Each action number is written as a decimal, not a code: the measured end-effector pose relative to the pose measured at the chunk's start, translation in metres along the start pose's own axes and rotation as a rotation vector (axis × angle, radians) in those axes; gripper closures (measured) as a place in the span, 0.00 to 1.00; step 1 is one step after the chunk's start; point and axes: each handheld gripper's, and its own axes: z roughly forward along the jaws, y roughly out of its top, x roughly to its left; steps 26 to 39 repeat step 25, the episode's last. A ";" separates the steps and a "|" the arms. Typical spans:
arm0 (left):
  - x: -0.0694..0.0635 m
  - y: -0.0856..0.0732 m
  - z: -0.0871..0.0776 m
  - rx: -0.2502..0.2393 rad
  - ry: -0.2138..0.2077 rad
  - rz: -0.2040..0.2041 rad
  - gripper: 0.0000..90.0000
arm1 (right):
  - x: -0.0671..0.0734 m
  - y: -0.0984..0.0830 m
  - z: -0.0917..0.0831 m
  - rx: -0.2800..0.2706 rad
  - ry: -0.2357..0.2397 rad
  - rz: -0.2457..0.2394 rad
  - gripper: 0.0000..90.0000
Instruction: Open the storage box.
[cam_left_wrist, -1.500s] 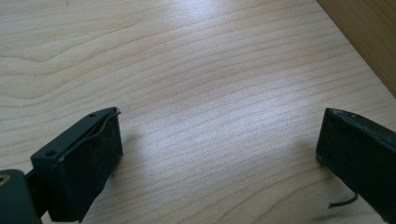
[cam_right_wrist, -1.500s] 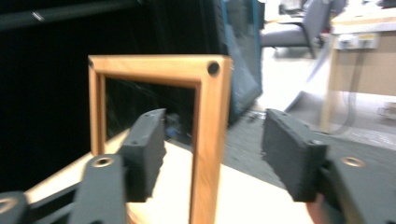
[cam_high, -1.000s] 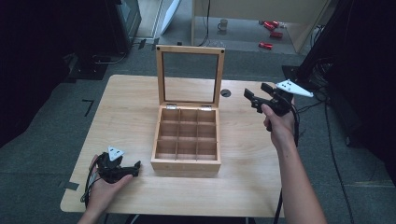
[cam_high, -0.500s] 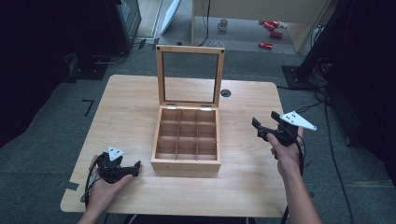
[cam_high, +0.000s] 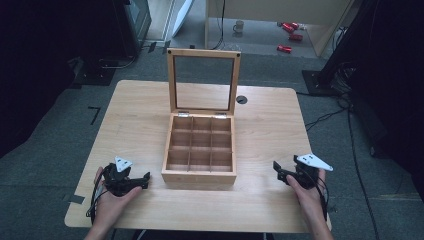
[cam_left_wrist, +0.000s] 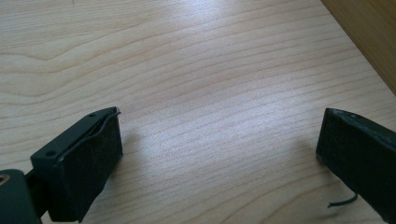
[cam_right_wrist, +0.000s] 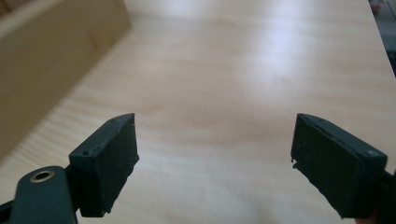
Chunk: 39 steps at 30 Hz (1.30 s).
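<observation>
Centre of the frame on the pale worktop (cam_high: 135, 115): a wooden box (cam_high: 200, 172), its glass-paned lid (cam_high: 203, 82) standing upright on hinges at the back, nine compartments that look empty. Lower left, the left gripper (cam_high: 142, 181) rests low by the box's front corner, jaws wide apart, nothing between them. Lower right, the right gripper (cam_high: 278, 170) sits well apart from the box, jaws spread too, empty. My read: the box is rigid and fairly light, smooth-sided so a bit slippery; the pane is the fragile part. Best hold looks like the lid's wooden frame edge, or the box walls, never the glass.
</observation>
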 end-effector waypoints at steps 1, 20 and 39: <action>0.000 0.000 0.000 0.000 0.000 0.000 0.00 | 0.000 0.000 0.000 0.000 0.000 0.000 0.16; 0.002 0.000 0.000 -0.001 0.006 -0.006 0.00 | -0.006 -0.040 -0.005 0.154 -0.138 0.020 0.14; 0.001 0.000 0.000 -0.001 0.012 -0.011 0.00 | -0.007 -0.040 -0.005 0.154 -0.135 0.017 0.14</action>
